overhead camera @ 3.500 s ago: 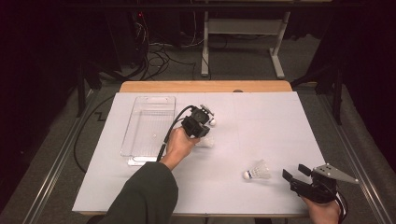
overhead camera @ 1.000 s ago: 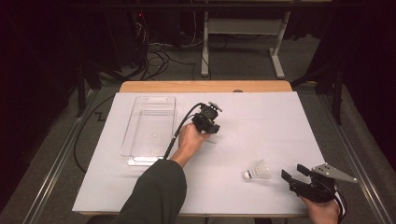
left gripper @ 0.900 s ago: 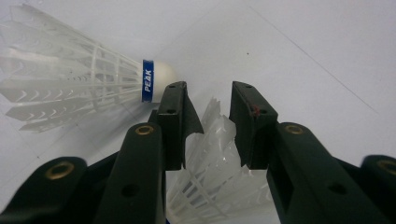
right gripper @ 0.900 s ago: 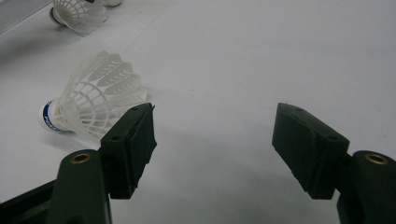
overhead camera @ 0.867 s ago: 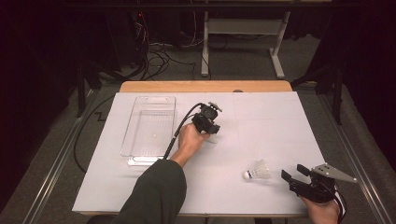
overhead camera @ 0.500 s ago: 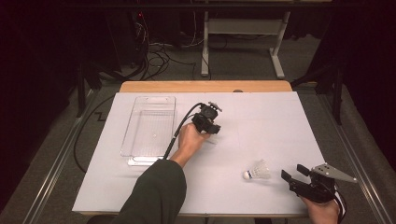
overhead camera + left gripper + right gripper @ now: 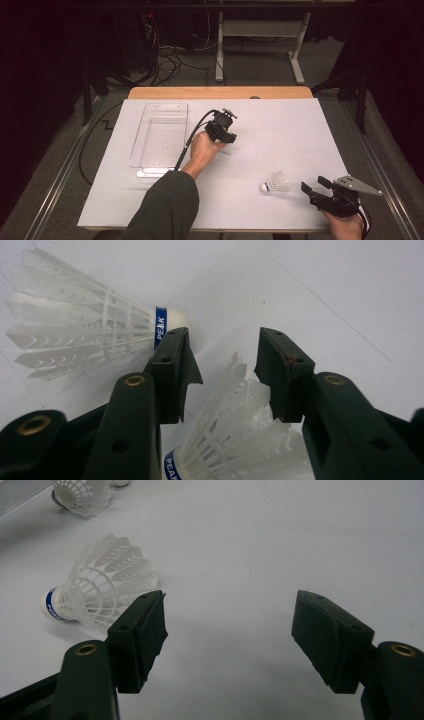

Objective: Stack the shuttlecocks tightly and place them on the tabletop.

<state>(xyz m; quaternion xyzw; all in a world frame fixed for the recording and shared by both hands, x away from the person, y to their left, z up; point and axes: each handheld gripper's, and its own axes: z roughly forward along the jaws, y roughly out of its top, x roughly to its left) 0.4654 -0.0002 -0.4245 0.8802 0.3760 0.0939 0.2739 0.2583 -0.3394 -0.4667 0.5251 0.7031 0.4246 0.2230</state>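
In the left gripper view a white shuttlecock [image 7: 235,440] lies between my left gripper's [image 7: 227,365] parted jaws, cork toward the camera, its feathers near the right pad. A second shuttlecock [image 7: 85,325] with a blue band lies just beyond the left jaw. In the high view the left gripper [image 7: 223,131] is at the table's middle, right of the tray. A third shuttlecock [image 7: 275,182] [image 7: 100,590] lies on its side just left of my right gripper [image 7: 314,186] [image 7: 227,625], which rests open and empty near the front right edge.
A clear plastic tray [image 7: 142,162] stands empty on the left of the white table cover [image 7: 300,130]. The left gripper's cable [image 7: 192,137] runs back along the forearm. Far off in the right gripper view lie the other shuttlecocks [image 7: 82,495].
Since 3.5 s ago my left gripper has moved a little right and away from the tray. Over the last second it has barely shifted. The right gripper has stayed put.
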